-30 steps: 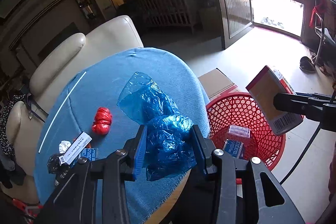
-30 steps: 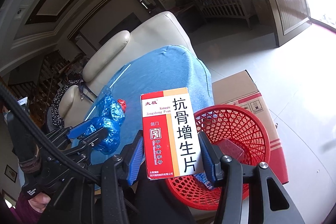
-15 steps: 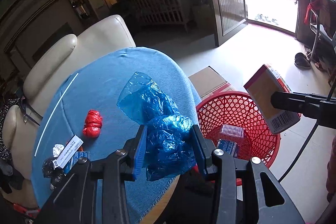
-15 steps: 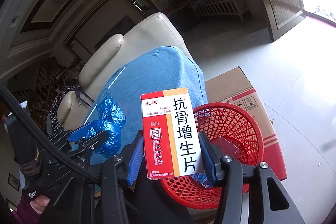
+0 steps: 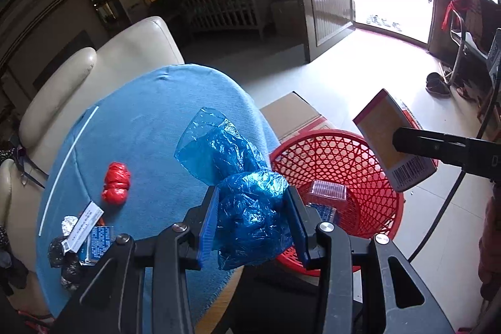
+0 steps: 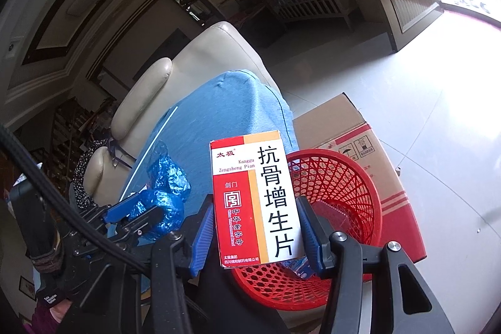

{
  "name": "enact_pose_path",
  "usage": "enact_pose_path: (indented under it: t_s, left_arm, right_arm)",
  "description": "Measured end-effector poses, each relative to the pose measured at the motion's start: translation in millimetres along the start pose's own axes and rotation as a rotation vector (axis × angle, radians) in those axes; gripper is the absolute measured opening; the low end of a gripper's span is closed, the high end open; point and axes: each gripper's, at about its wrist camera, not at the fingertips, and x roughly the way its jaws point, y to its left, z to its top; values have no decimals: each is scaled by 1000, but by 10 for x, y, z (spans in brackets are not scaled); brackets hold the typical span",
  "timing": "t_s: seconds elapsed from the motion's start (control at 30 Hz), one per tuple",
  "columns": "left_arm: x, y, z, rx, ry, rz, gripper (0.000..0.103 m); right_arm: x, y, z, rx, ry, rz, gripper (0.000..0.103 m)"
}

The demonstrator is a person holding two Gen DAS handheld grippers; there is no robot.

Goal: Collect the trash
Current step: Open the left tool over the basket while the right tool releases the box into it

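You have the basket (image 5: 338,165) on the floor right of the surface (image 5: 147,121); the carton (image 5: 294,111) stands behind it.

Both grippers are drifting toward the round red plastic mesh basket (image 5: 336,177), which is looming larger beneath their loads.

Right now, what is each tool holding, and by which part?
Left tool: crumpled blue plastic bag, pinched around its bunched lower end. Right tool: medicine box, clamped across its lower side edges.
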Motion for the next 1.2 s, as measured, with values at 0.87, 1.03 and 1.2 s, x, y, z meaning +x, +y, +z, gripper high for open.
enact_pose_path:
  t_s: [0.87, 1.03, 1.2]
  left_arm:
    - [-25, -81, 35, 31, -18, -22, 59]
    - [-31, -28, 30, 14, -15, -15, 59]
    - [-40, 30, 7, -5, -15, -10, 60]
  right_arm:
    - [23, -139, 20, 83, 11, 15, 63]
    - [29, -121, 18, 80, 10, 17, 63]
    - [34, -85, 20, 72, 12, 17, 63]
